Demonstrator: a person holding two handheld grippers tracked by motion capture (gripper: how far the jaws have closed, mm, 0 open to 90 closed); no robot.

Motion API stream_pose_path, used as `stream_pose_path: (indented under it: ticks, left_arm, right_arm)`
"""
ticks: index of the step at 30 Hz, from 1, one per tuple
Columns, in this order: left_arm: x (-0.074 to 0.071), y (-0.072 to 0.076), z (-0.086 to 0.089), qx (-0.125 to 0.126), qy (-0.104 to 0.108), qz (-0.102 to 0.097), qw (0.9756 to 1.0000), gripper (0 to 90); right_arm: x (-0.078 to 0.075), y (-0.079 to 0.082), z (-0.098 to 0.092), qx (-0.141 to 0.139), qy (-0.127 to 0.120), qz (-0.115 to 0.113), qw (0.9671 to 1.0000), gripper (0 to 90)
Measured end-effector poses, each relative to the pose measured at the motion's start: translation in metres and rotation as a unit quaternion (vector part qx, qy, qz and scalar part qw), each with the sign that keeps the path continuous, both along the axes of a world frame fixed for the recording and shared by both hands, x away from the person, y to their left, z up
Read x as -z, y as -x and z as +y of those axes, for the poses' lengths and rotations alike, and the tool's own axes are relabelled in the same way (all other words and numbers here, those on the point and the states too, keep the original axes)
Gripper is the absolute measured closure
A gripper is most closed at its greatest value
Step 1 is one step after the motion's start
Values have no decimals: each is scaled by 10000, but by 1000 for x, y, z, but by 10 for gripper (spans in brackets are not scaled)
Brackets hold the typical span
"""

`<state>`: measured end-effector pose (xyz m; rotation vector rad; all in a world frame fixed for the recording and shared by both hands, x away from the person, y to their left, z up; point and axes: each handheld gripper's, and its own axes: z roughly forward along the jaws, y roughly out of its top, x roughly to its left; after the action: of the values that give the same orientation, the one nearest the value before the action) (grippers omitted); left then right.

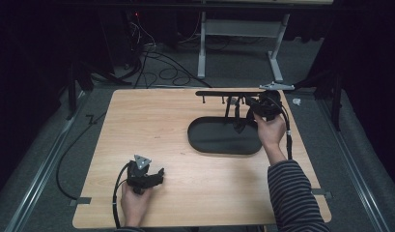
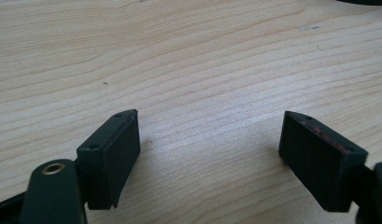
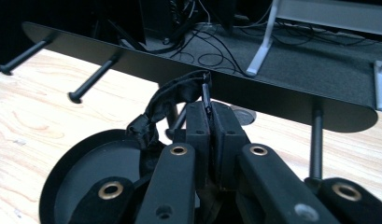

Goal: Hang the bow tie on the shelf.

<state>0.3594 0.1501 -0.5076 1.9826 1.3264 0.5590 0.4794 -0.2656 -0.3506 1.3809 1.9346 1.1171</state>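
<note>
Right gripper [image 3: 210,122] clamped on black strap [image 3: 172,98] at far rack [image 3: 272,100], left gripper [image 2: 209,154] open, idle; I fear strap slipping off peg [image 3: 93,80].

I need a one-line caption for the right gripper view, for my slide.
Right claw shut on a black fabric strap beneath a black metal rack with pegs, above its black oval base.

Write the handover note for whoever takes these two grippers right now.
Right gripper: shut on a black strap, held up by the black rack with pegs, above its oval base tray at the table's far right.
Left gripper: open, jaws wide apart, nothing between them, low over bare wooden table near the front left.
Done: strap gripped and raised to the rack.
Left: likely hang the strap on a peg, then release.
</note>
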Motion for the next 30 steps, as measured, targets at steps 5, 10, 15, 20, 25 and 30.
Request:
stream_pose_path:
  ticks: [5, 10, 15, 20, 25, 30]
  left_arm:
    - [0, 0, 0, 2, 8, 1, 10000, 210]
    - [0, 0, 0, 1, 8, 1, 10000, 210]
    - [0, 0, 0, 2, 7, 2, 10000, 210]
    - [0, 0, 0, 7, 3, 5, 10000, 210]
    - [0, 0, 0, 9, 4, 5, 10000, 210]
    - [0, 0, 0, 9, 4, 6, 10000, 210]
  right_arm:
    - [3, -4, -2, 41, -34, 103, 9999, 875]
    - [5, -4, -2, 52, 26, 163, 9999, 862]
    - [8, -4, -2, 58, 53, 243, 9997, 851]
    - [9, -5, -1, 55, 59, 281, 9996, 799]
    - [10, -4, -2, 42, 42, 325, 9995, 760]
    - [8, -2, -4, 16, 8, 340, 9994, 730]
